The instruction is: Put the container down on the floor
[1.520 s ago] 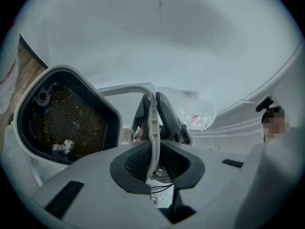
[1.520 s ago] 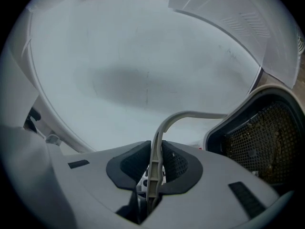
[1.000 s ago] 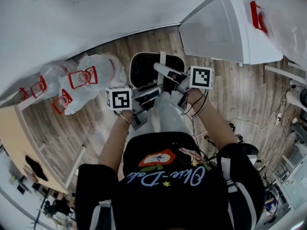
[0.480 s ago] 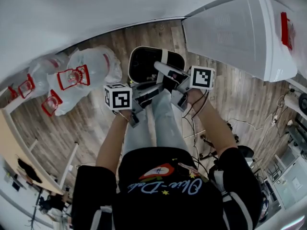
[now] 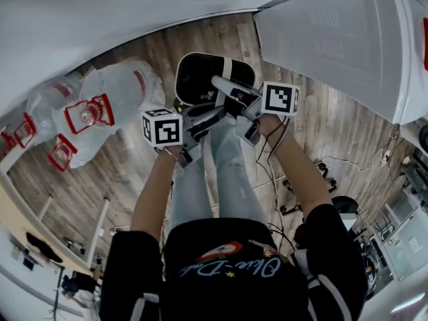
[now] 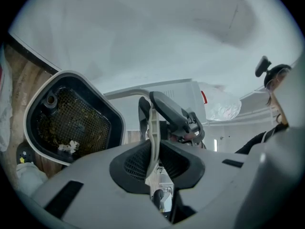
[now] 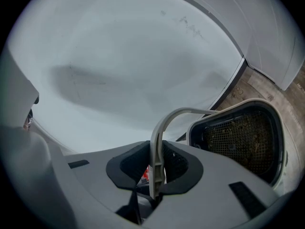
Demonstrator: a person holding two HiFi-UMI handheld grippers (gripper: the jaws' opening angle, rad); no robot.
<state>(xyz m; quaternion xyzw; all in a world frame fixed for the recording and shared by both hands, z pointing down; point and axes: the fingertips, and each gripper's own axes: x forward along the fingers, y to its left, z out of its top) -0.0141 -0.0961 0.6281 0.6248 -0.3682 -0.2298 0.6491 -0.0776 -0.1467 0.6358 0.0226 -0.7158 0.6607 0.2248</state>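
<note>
White-rimmed black container [image 5: 200, 79] hangs over the wooden floor [image 5: 120, 172] by the wall [image 5: 100, 12], left gripper [image 6: 153, 149] and right gripper [image 7: 155, 171] fingers [image 6: 131, 163] clamped tight on its thin white handle [image 7: 164, 123]

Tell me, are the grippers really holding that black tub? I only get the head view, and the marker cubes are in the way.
Observer: Yes for the left one. The left gripper view shows the left gripper with its fingers pinched on the thin white handle of the container.
Operator: And the right one? Is it just hanging there?
Observer: No. In the right gripper view, the right gripper has its fingers shut on that same handle, which arches over to the container's rim.
</note>
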